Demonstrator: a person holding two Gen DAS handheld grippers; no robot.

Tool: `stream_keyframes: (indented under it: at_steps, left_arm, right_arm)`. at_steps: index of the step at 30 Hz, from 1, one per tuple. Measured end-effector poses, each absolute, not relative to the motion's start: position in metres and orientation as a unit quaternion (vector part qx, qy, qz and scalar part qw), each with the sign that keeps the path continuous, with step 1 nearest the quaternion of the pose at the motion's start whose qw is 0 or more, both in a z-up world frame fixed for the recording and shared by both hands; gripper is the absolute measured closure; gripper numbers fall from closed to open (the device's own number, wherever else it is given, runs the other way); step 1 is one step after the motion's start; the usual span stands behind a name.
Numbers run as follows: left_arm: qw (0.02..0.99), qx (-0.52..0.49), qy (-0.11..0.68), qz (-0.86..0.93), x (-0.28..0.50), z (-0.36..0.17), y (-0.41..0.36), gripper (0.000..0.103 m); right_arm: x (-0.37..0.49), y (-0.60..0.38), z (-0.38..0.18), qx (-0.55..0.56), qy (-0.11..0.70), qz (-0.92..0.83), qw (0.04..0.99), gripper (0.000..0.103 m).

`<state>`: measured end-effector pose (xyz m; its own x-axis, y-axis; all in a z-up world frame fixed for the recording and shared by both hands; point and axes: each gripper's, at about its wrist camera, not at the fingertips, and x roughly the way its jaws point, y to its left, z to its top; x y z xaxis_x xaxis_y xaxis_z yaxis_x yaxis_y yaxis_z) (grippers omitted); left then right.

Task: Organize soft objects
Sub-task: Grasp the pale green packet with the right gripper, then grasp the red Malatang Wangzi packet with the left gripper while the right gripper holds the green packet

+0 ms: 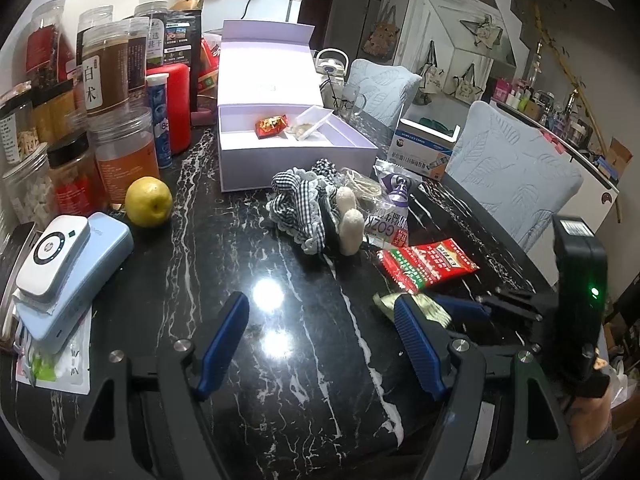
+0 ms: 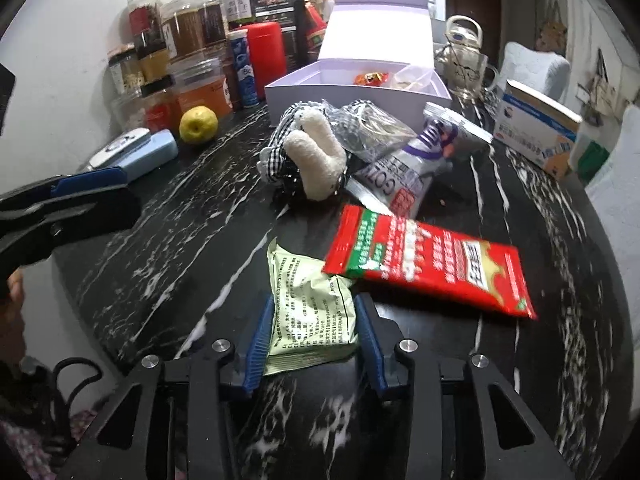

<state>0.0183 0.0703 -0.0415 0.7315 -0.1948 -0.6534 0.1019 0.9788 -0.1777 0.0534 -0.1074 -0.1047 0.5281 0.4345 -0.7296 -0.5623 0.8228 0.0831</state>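
Right gripper [image 2: 314, 336]: pads pinched against both sides of one pale green sachet [image 2: 312, 316], near the table's [image 1: 280, 400] front edge.
Left gripper [image 1: 320, 340]: jaws standing wide, nothing between them, above bare black marble.
Loose packets: one red [image 2: 428, 264], one white-and-purple reading "GOZ" [image 2: 404, 176], mid-table.
Soft toy: one, checked cloth [image 1: 304, 204].
White box [image 1: 296, 148]: one, lid up, two small packets inside, toward the far edge.
Jars: several along the left edge; one reads "白术" [image 1: 105, 76].
Lemon [image 1: 148, 201]: one.

Pale green packet [image 2: 312, 312], red packet [image 2: 432, 264], black-and-white checked cloth [image 1: 296, 204], yellow lemon [image 1: 149, 201], white-veined black table [image 1: 304, 380].
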Motion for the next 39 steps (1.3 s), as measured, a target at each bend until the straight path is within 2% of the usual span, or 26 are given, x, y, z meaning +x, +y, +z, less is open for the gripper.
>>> stream_keyframes:
  at_steps: [8, 18, 32, 39]
  left_arm:
    - [0.926, -0.044, 0.358, -0.108, 0.030, -0.040, 0.047, 0.028]
    - [0.900, -0.010, 0.391, -0.195, 0.069, -0.054, -0.020, 0.028]
    - [0.853, 0.089, 0.437, -0.269, 0.129, -0.076, -0.075, 0.028]
    - [0.824, 0.063, 0.472, -0.308, 0.144, -0.083, -0.077, 0.028]
  right_arm:
    - [0.029, -0.144, -0.092, -0.055, 0.379, 0.272, 0.883, 0.062]
    - [0.027, -0.218, -0.066, -0.006, 0.362, 0.199, 0.911, 0.062]
    - [0.060, -0.268, -0.077, 0.051, 0.382, 0.167, 0.908, 0.062]
    - [0.082, -0.273, -0.084, 0.059, 0.396, 0.164, 0.902, 0.062]
